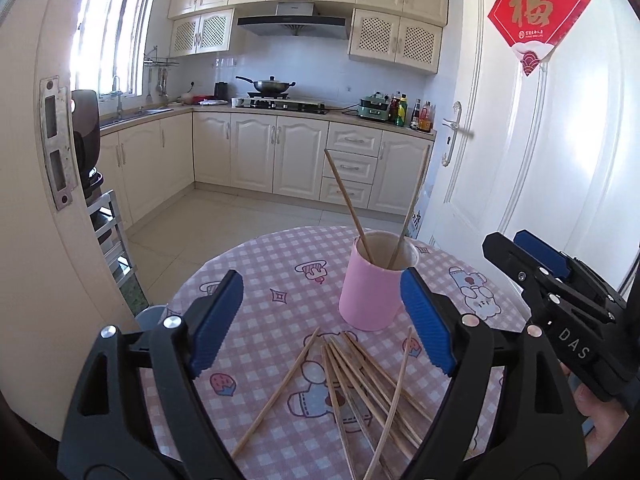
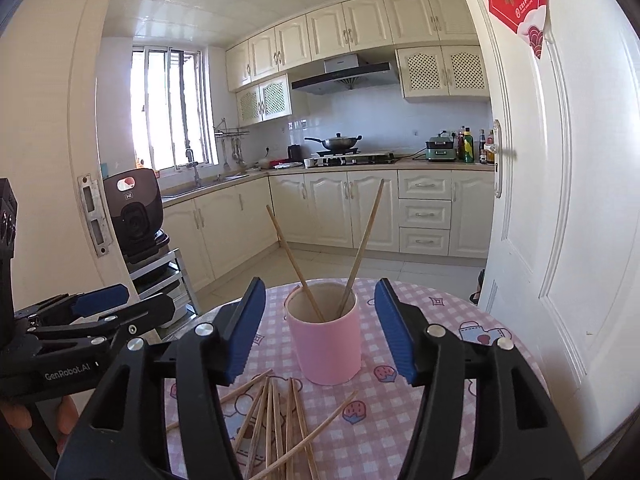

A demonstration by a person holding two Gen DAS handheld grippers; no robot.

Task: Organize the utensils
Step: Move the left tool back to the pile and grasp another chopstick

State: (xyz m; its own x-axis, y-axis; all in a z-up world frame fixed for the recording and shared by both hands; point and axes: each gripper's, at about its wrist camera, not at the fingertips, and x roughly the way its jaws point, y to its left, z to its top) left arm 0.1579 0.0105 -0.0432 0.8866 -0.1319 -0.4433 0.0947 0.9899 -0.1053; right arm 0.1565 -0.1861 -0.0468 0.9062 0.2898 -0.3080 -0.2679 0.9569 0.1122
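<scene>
A pink cup (image 1: 370, 292) (image 2: 326, 352) stands upright on a round table with a pink checked cloth (image 1: 272, 264) (image 2: 440, 304). Two wooden chopsticks (image 1: 348, 196) (image 2: 366, 224) lean inside it, crossing apart. Several loose chopsticks (image 1: 360, 372) (image 2: 276, 416) lie in a heap on the cloth in front of the cup. My left gripper (image 1: 322, 304) (image 2: 132, 300) is open above the heap, left of the cup, with nothing between its blue pads. My right gripper (image 2: 320, 328) (image 1: 516, 246) is also open and holds nothing; the cup stands just beyond its fingertips.
A white door (image 1: 560, 140) with a red paper sign stands open at the right. At the left are the door frame (image 1: 40, 200) and a black appliance (image 2: 134, 208) on a metal rack. Beyond the table's far edge lie tiled floor and kitchen cabinets.
</scene>
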